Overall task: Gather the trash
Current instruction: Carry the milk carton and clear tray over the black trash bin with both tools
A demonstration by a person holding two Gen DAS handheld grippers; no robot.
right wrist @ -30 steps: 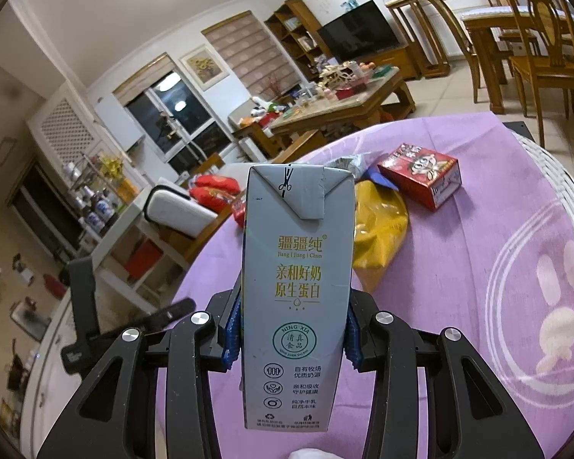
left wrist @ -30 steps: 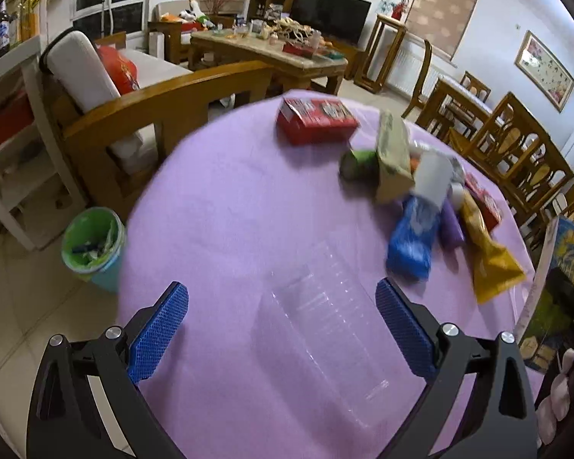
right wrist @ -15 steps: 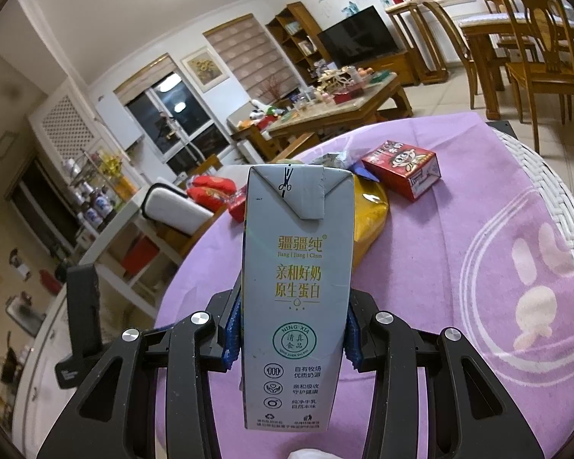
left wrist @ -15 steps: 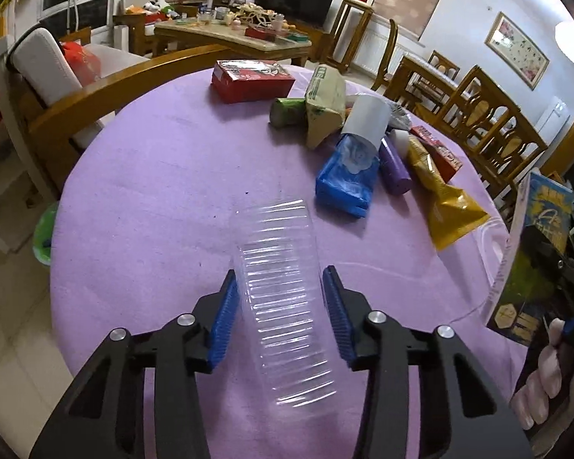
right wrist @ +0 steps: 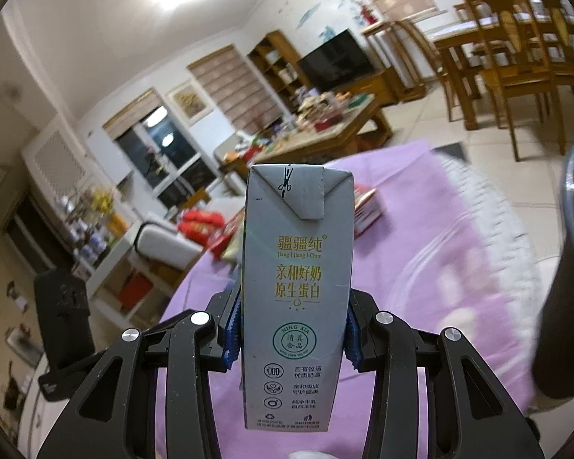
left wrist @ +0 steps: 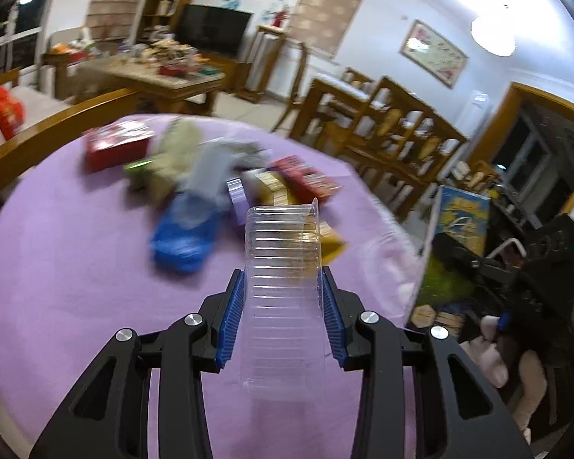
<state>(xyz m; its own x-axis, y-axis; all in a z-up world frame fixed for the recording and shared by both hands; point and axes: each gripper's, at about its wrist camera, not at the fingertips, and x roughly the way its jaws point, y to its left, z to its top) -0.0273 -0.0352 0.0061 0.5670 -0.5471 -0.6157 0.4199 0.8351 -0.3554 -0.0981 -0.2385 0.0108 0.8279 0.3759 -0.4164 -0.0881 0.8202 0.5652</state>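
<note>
My left gripper [left wrist: 283, 298] is shut on a clear ribbed plastic container [left wrist: 283, 267] and holds it above the purple tablecloth [left wrist: 76, 287]. Behind it lies a blurred pile of trash: a blue pack [left wrist: 183, 237], a red box [left wrist: 116, 145], a second red box [left wrist: 306, 181], a yellow bag [left wrist: 331, 243] and a beige carton [left wrist: 174, 153]. My right gripper [right wrist: 292, 321] is shut on a grey milk carton [right wrist: 296, 287], held upright above the table. The carton also shows at the right of the left wrist view [left wrist: 461, 229].
A dark grey bin [right wrist: 566, 267] stands at the right edge of the right wrist view. A red box [right wrist: 365, 210] lies on the cloth behind the carton. A wooden armchair [left wrist: 57, 122] stands left of the table and dining chairs [left wrist: 382, 130] stand behind it.
My left gripper closed on the clear container and lifted it off the cloth. My right gripper swung right with the carton, bringing the dark bin into view.
</note>
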